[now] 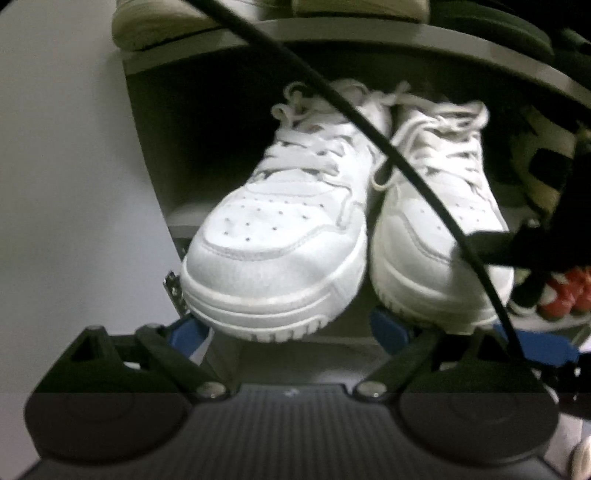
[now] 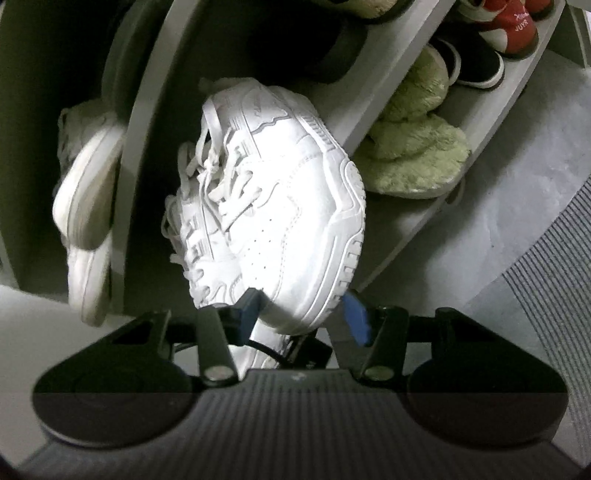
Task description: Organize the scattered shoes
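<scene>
Two white sneakers stand side by side, toes toward me, on a grey rack shelf (image 1: 184,221). The left sneaker (image 1: 280,236) has its toe between the blue pads of my left gripper (image 1: 290,328), which is open; the right-hand pad stands apart from its sole. My right gripper (image 2: 301,314) is shut on the toe of the right sneaker (image 2: 291,206), one finger on the upper and one pad at the sole. The left wrist view shows the same grip, the right gripper (image 1: 509,295) pinching the right sneaker (image 1: 436,206) from above and below.
A black cable (image 1: 369,122) crosses in front of the sneakers. Green fuzzy slippers (image 2: 413,162) lie on the same shelf, with a black shoe (image 2: 476,62) and red-and-white shoes (image 2: 513,26) beyond. More white shoes (image 2: 88,192) rest on the shelf above. A ribbed grey mat (image 2: 554,258) covers the floor.
</scene>
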Demonstrator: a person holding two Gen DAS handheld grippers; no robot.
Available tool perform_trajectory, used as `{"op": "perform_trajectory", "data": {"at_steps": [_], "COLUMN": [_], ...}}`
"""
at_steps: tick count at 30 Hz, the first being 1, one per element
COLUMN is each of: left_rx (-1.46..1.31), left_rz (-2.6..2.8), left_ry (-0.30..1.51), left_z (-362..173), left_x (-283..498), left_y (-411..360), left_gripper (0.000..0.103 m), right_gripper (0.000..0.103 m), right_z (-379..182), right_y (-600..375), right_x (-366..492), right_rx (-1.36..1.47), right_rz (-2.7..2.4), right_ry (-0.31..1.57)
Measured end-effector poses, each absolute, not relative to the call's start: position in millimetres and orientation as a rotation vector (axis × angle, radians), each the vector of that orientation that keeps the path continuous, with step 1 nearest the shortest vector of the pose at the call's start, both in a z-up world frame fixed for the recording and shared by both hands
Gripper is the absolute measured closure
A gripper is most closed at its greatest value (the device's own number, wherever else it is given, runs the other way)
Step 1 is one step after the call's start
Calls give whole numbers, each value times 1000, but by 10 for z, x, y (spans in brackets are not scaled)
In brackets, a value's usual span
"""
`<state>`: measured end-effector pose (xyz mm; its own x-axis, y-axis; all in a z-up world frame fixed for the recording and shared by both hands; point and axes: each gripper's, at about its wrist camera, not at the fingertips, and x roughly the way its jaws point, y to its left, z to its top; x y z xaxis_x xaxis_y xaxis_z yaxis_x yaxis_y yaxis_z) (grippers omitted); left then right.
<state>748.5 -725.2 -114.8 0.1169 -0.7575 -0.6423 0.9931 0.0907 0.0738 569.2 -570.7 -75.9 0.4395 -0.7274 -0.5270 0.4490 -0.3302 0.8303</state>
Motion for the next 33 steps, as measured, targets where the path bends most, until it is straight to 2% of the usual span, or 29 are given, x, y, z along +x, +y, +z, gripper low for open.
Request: {"op": "perform_trajectory", "data": {"at_steps": [9,16,27,33], "left_rx": [526,559,642,709], "left_rz": [-1341,-1354,-1423,-1505], "left_ry": [567,550,514,503], "left_z": [-1133,-1192,-1237,-1206], "left_x": [7681,7763,7640,7454], "left_y": [-7738,-7775,-7372,-6968], "left_gripper": [7,7,6,5], "right_gripper": [49,49,50,50], "right_z": [-823,-938,-690,-304], "right_y": [-6156,-6195,-5935,-5339], "right_x": [5568,5558,5255,4878], "right_rx": [1464,1458,1426,1374], "right_rz": [-1231,-1202,-1206,-1262], "right_ry": [-293,-323,-344,-403]}}
